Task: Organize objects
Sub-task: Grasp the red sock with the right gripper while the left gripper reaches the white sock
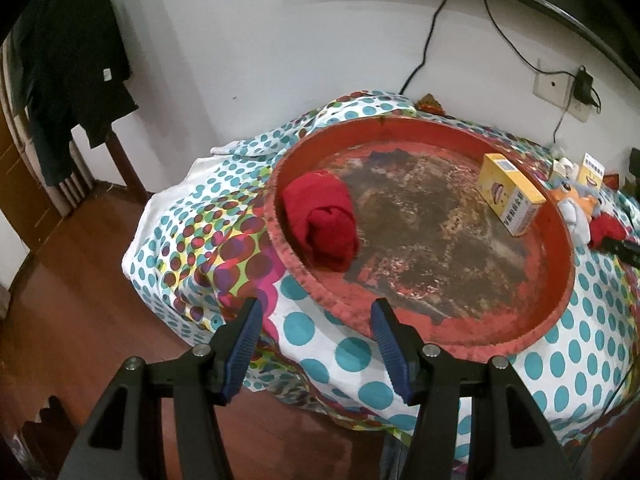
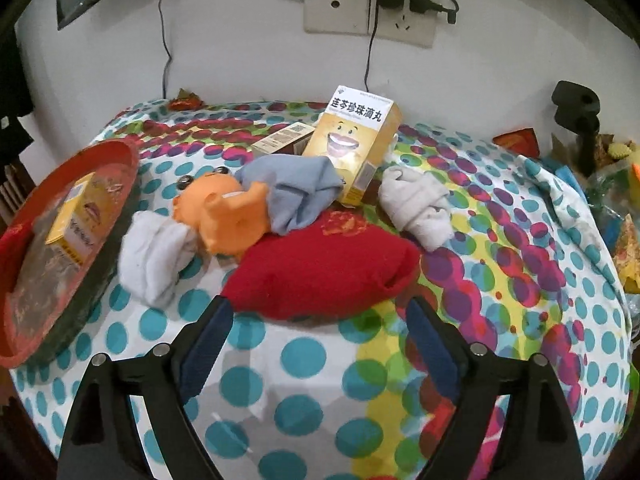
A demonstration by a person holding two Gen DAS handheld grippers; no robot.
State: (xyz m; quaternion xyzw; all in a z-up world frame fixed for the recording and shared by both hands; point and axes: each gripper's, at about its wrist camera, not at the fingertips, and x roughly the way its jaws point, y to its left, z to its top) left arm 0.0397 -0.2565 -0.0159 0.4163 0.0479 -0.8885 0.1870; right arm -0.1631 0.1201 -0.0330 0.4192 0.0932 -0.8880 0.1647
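While the round red tray (image 1: 560, 264) already carries a rolled red sock (image 1: 320, 224) at its left rim and a yellow medicine box (image 1: 510, 196) at its far right, the rest of the pile is seen loose on the dotted tablecloth (image 2: 300, 360) of the table. The right hand-held gripper (image 2: 320, 320) is held with jaws spread wide and nothing between the pads, pointed down at a red sock bundle (image 2: 320, 276) lying just ahead of the fingertips. Behind it an orange plush toy (image 2: 220, 216), a blue-grey cloth (image 2: 296, 192), a white sock roll (image 2: 156, 256) and a grey-white sock roll (image 2: 416, 204) are crowded together; an upright yellow box with a smiling face (image 2: 356, 148) is stood at the back, touching the blue-grey cloth. The left hand-held gripper (image 1: 316, 320) is seen partly open and empty, hovering over the near rim of the tray.

The red bundle is judged soft, light and compressible, not fragile and not slippery. A grip across its thick middle is advised, pads closed well in so the fabric bunches rather than slides; a pinch at a loose edge would likely unroll it. The toy touching its far side may be dragged along.
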